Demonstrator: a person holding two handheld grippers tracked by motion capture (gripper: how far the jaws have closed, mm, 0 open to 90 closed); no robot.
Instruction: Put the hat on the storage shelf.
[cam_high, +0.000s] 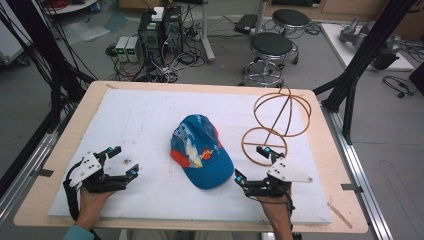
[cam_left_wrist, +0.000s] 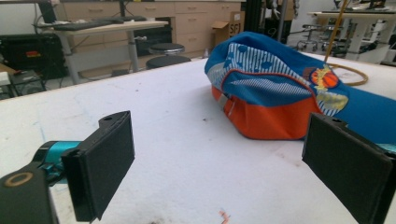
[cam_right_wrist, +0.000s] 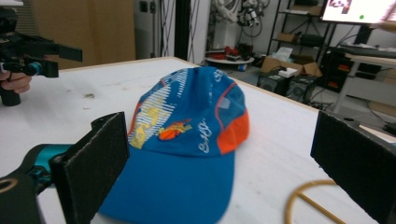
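Note:
A blue baseball cap (cam_high: 201, 150) with orange side panels and a cartoon print lies in the middle of the white board, its brim towards me. My left gripper (cam_high: 125, 161) rests on the board to the cap's left, open and empty. The left gripper view has the cap (cam_left_wrist: 280, 93) ahead, beyond the wide-apart jaws of my left gripper (cam_left_wrist: 224, 172). My right gripper (cam_high: 251, 164) stands open just right of the brim. In the right gripper view, the cap (cam_right_wrist: 187, 126) lies close in front of my right gripper (cam_right_wrist: 224, 168), whose jaws hold nothing.
A brown wire stand (cam_high: 277, 120) of rings and hoops stands right of the cap, its base ring (cam_right_wrist: 308, 200) near my right gripper. The white foam board (cam_high: 150, 115) covers a wooden table (cam_high: 325, 150). Stools (cam_high: 271, 47) and computers (cam_high: 160, 30) stand on the floor beyond.

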